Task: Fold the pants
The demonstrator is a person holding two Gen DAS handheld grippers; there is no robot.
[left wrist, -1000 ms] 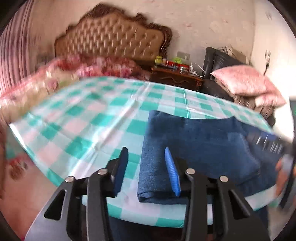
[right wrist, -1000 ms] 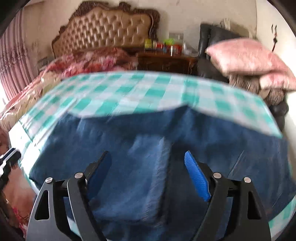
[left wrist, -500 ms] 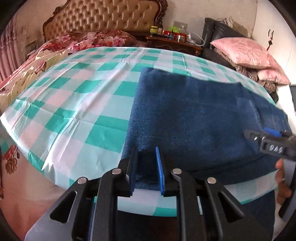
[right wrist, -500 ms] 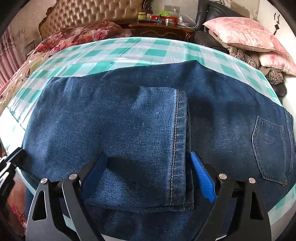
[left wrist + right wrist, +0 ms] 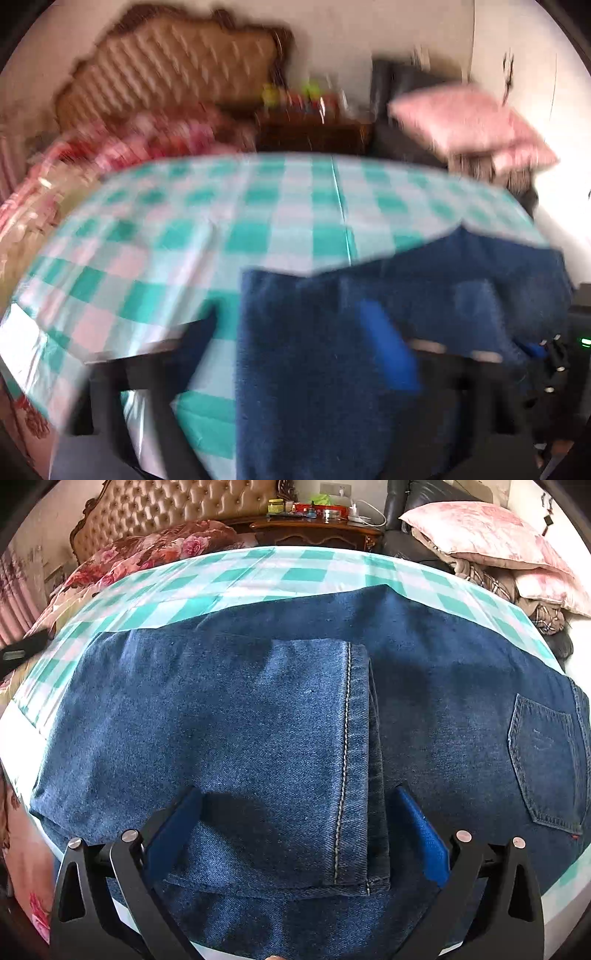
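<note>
Dark blue denim pants (image 5: 280, 716), already folded once so that the stitched leg hem (image 5: 345, 760) lies over the seat portion, rest flat on the desk covered by a teal-and-white checked cloth (image 5: 258, 572), with a back patch pocket (image 5: 543, 768) showing at the right end. The right gripper (image 5: 295, 823) hangs low over the near edge of the top layer, its blue-padded jaws spread wide to either side of the hem and holding nothing. The left gripper (image 5: 291, 347), seen through heavy motion blur, appears to have its jaws apart over the pants' left folded edge, gripping nothing as far as can be told. For a clean next fold, a sound approach is to close each gripper on all layers at the near edge, both at matching positions along the length, lift together, and carry the cloth over so the edges align; catching only the top layer would let the lower ones slip and skew the stack
</note>
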